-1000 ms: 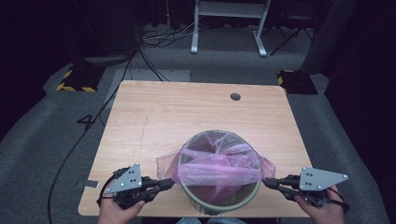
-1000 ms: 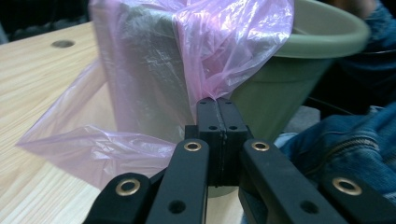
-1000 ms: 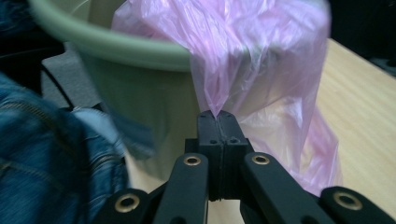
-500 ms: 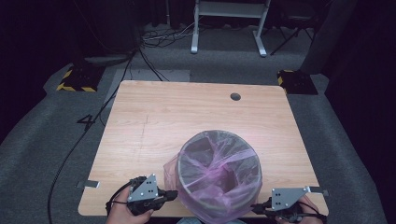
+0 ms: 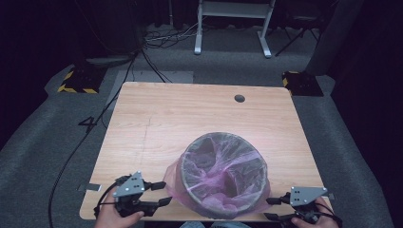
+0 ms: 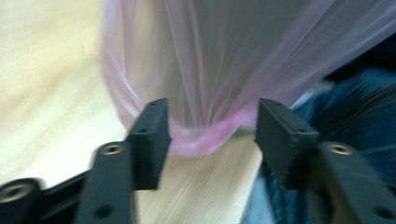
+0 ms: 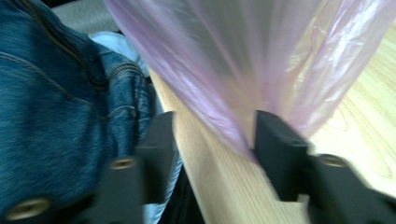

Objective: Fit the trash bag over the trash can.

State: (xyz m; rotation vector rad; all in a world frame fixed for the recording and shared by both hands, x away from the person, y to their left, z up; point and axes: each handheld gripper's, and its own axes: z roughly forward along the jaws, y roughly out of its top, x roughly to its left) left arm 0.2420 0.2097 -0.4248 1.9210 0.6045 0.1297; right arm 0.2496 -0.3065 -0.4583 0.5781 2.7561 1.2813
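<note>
Bin (image 5: 223, 209) with pink liner (image 5: 173, 183) sits at the counter (image 5: 190, 114) near edge; left claw (image 5: 164, 194) and right claw (image 5: 272, 209) gape beside it, gripping nothing; a nudge could tip it off

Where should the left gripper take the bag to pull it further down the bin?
Take the loose hem of the bag, hanging outside the bin straight ahead between the open left gripper jaws. Come in level from the bin's left: the film there bunches into a pinchable fold.
</note>
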